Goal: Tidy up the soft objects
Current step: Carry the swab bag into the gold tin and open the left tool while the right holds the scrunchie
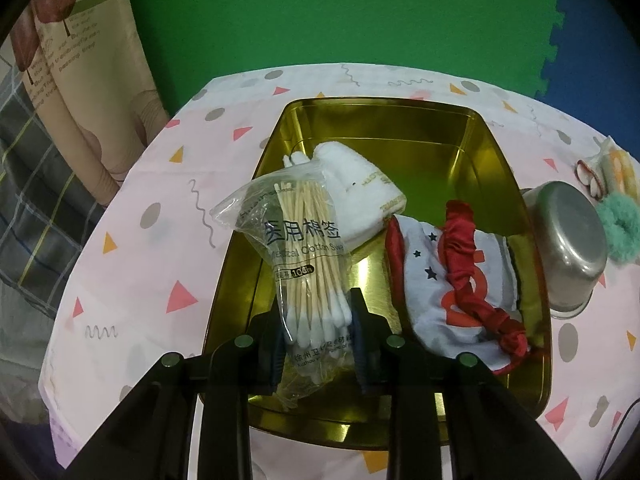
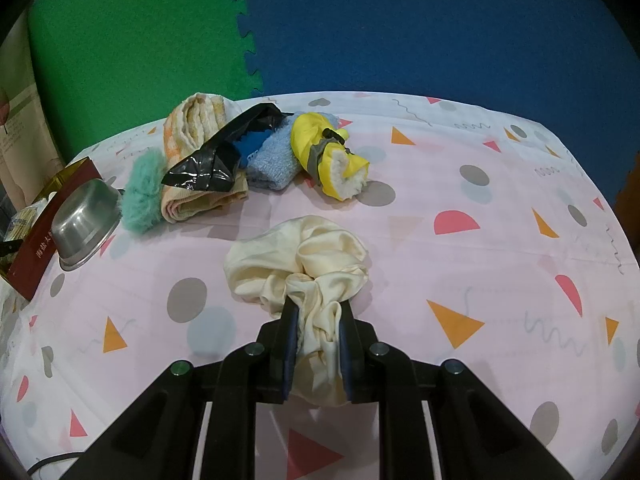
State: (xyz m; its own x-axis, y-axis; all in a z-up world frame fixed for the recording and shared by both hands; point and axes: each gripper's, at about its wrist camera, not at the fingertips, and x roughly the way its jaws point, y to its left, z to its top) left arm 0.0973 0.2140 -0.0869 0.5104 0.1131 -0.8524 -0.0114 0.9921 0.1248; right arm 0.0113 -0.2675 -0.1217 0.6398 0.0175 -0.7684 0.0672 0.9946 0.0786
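The left gripper [image 1: 316, 312] sits over the near end of the gold tin [image 1: 496, 152], its pads either side of a clear bag of cotton swabs [image 1: 304, 256]; whether they press it I cannot tell. In the tin lie a folded white cloth [image 1: 360, 192] and a red-trimmed white pouch [image 1: 452, 276]. Right of the tin, the right gripper [image 2: 318, 316] pinches a crumpled cream satin cloth [image 2: 296, 264].

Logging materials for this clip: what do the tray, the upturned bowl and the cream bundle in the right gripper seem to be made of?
Tray: likely thin metal with a glossy gold finish; its walls mirror the green backdrop.
Upturned bowl: looks like stainless steel, brushed grey with soft highlights.
Cream bundle: satin-like fabric, smooth sheen on crumpled folds; the fibre cannot be told. The right gripper pinches it.
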